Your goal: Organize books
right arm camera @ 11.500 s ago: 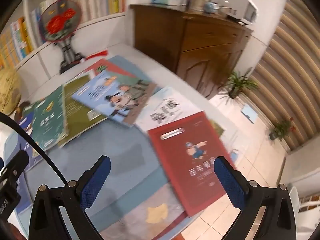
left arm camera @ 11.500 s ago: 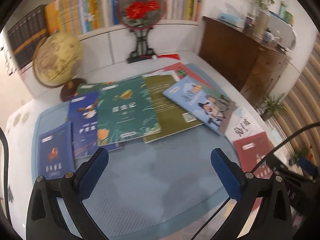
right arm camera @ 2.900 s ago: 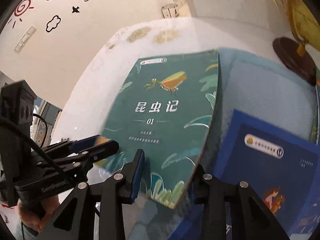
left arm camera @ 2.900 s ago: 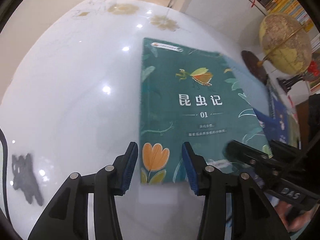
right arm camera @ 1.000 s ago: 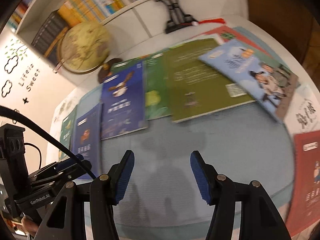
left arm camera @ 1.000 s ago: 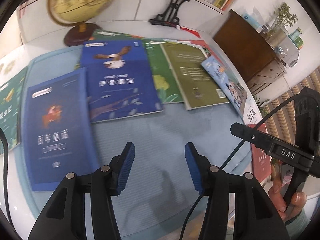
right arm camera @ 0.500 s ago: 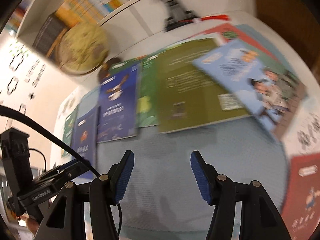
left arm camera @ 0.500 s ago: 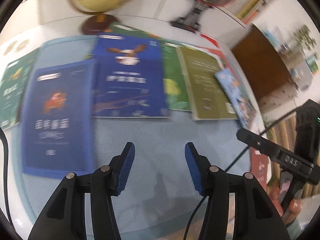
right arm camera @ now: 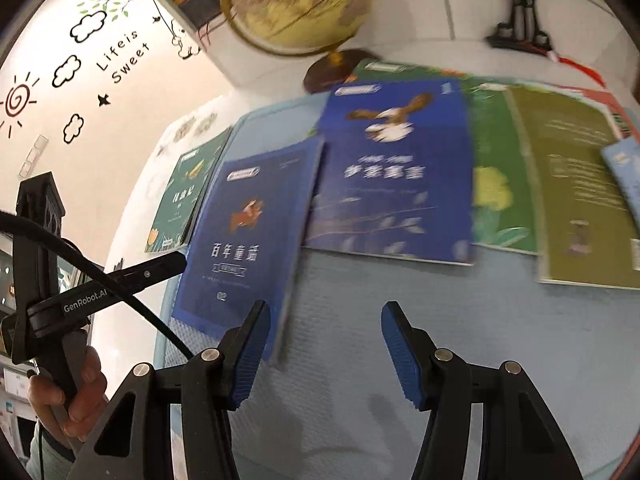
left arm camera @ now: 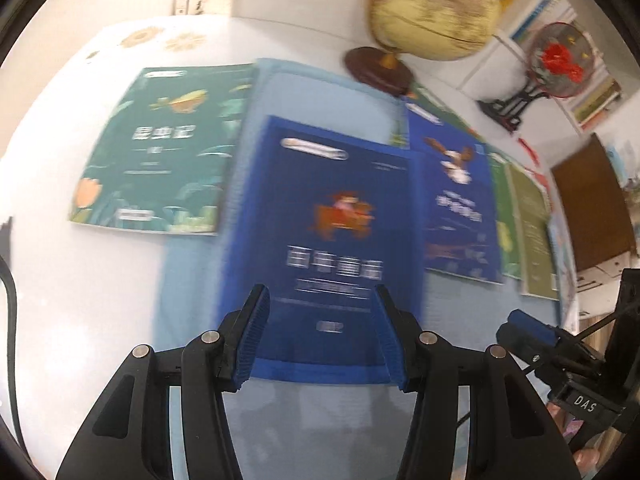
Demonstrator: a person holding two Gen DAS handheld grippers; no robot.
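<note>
A dark blue book with a red picture [left arm camera: 332, 216] lies on the light blue mat [left arm camera: 320, 420], also seen in the right wrist view [right arm camera: 244, 232]. My left gripper [left arm camera: 320, 344] is open, its fingers over the book's near edge. A green insect book [left arm camera: 160, 152] lies to its left on the white table, also in the right wrist view [right arm camera: 180, 200]. A blue bird book [right arm camera: 392, 168], a green book [right arm camera: 496, 168] and an olive book [right arm camera: 576, 184] lie to the right. My right gripper [right arm camera: 324, 352] is open and empty above the mat.
A yellow globe on a brown stand [left arm camera: 432, 8] and a red fan ornament [left arm camera: 560, 60] stand at the table's back. A brown wooden cabinet [left arm camera: 592, 208] is at the right. The white table [left arm camera: 80, 300] extends to the left.
Both grippers have swung left, toward the dark blue book with the red picture. My left gripper now reaches over that book's near edge. Both stay open.
</note>
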